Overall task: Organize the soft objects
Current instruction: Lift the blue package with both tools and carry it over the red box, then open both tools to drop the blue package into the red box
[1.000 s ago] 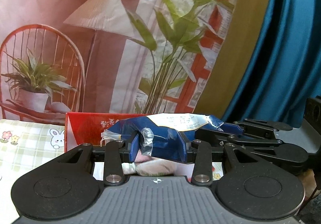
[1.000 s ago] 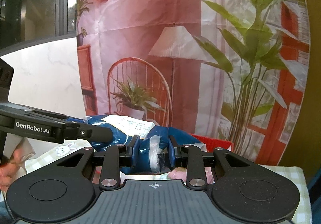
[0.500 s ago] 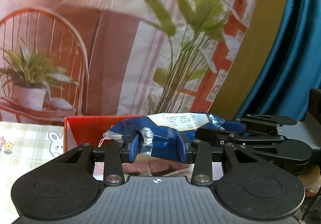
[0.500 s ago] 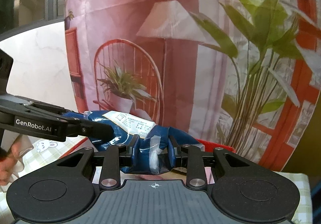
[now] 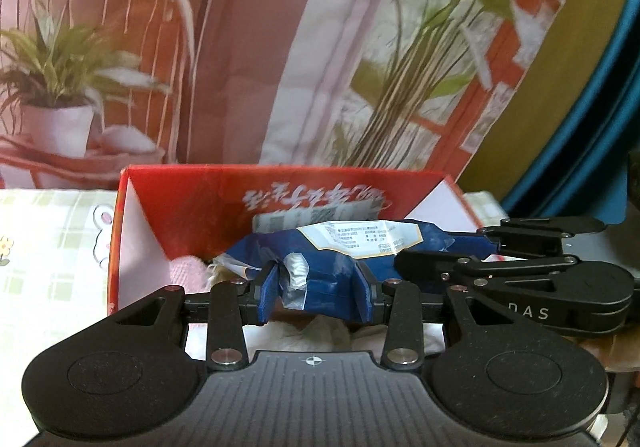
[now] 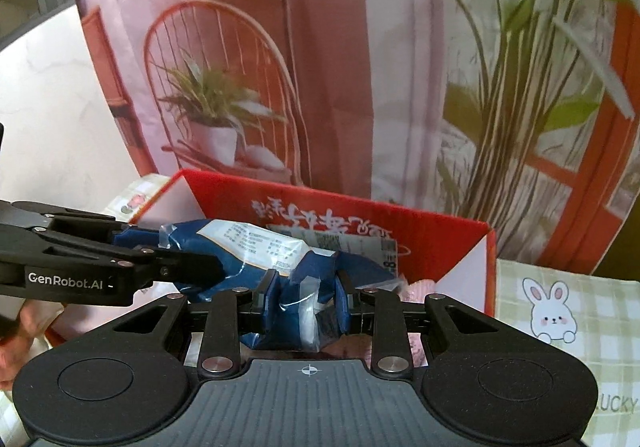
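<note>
Two grippers share one load: a blue plastic package (image 5: 320,279) with a white printed label on its upper face. The left gripper (image 5: 316,297) has its blue pads clamped on the package's left end, where a strip of clear crumpled film bunches between them. The right gripper (image 6: 306,307) pinches the other end in the same way, its pads pressed into the blue wrap and a fold of clear film.

The package stretches between the two tools, sagging a little, and hangs above the open top of a red cardboard box (image 5: 192,191) with white inner walls. The box's far wall carries pale lettering. Inside it, below and behind the package, lie a pink knitted item (image 5: 186,271), partly hidden, and a flat pack with grey print (image 6: 360,247) leaning against the far wall.

The box stands on a green-checked cloth (image 6: 560,307) printed with a rabbit, before a backdrop (image 6: 320,67) showing a chair and plants.
</note>
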Demonstrator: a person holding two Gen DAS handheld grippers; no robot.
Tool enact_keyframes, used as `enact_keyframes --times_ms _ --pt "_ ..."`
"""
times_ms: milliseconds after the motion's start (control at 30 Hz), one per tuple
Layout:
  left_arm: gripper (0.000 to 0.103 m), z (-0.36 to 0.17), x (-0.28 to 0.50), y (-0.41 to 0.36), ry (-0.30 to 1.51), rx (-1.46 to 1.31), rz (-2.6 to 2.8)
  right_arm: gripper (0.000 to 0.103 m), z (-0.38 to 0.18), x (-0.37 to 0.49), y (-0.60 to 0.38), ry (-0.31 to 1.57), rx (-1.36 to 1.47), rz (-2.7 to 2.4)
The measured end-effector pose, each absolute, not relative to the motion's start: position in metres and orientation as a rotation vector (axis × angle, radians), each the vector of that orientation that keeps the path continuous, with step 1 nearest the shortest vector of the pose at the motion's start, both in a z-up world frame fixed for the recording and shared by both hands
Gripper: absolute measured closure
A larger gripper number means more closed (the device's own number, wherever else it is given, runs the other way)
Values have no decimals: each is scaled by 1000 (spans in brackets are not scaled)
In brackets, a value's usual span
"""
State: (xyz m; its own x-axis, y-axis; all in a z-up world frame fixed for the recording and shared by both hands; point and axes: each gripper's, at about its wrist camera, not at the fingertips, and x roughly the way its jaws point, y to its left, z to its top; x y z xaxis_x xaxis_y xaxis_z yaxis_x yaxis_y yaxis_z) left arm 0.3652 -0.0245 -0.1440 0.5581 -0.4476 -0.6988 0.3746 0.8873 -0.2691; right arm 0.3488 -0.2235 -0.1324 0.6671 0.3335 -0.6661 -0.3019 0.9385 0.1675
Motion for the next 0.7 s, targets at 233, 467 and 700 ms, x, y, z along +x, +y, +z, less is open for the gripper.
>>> enact_keyframes --times_ms 233,467,700 --pt "41 -141 360 -20 842 -45 -458 77 -151 359 -220 880 77 338" --pt "29 -130 349 -14 817 -31 -422 60 -146 344 -212 895 21 339" --pt "15 -118 326 -7 778 -14 -388 18 -127 320 -213 840 -19 303"
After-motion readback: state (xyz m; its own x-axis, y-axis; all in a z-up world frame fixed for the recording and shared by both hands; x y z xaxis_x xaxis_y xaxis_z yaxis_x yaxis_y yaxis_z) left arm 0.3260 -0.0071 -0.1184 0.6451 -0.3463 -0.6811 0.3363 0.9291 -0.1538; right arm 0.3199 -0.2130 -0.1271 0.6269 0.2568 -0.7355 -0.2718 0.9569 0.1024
